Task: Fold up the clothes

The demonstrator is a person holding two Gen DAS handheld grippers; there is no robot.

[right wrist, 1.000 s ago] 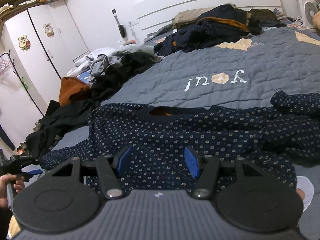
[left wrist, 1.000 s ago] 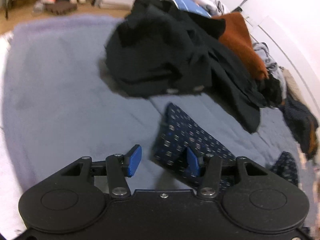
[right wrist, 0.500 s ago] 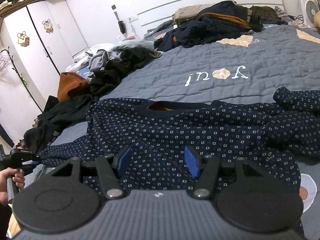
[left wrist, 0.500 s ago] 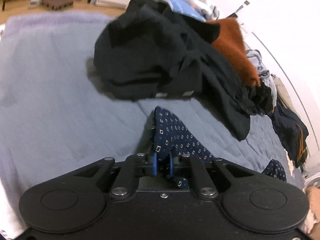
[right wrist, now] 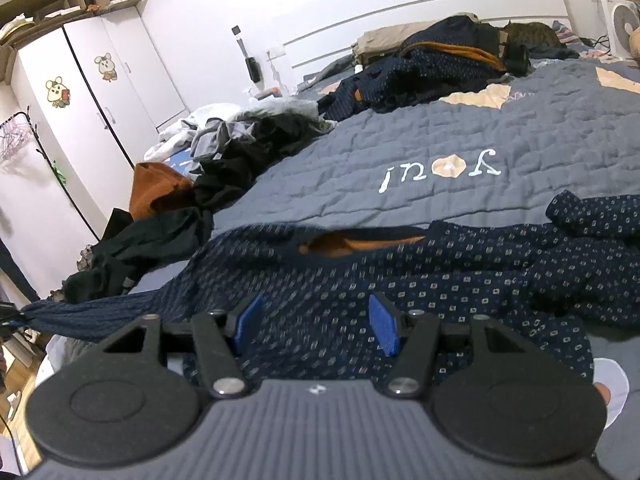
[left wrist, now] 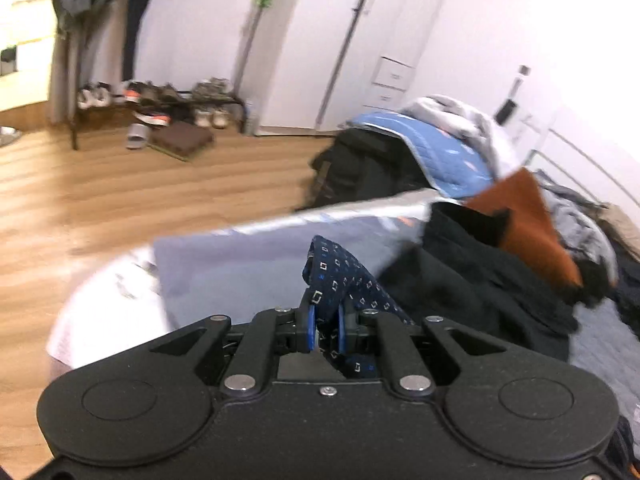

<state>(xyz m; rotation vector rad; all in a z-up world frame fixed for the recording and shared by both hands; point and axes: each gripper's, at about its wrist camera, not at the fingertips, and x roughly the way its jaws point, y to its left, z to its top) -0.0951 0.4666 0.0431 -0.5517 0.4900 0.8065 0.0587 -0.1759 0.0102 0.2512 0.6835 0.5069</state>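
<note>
The navy top (right wrist: 400,292) was spread on the quilt (right wrist: 400,152), one sleeve (left wrist: 340,276) pinched in the left gripper (left wrist: 323,330) and drawn taut. The right gripper (right wrist: 316,320) was held spread above the body. Soft, limp knit was judged; hems and cuffs were judged best gripped.

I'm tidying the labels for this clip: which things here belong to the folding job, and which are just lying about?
In the job:
navy patterned garment
its sleeve, pinched in the left gripper
right gripper, open above it

Lying about:
black clothes
orange garment
shoes
fan
</note>
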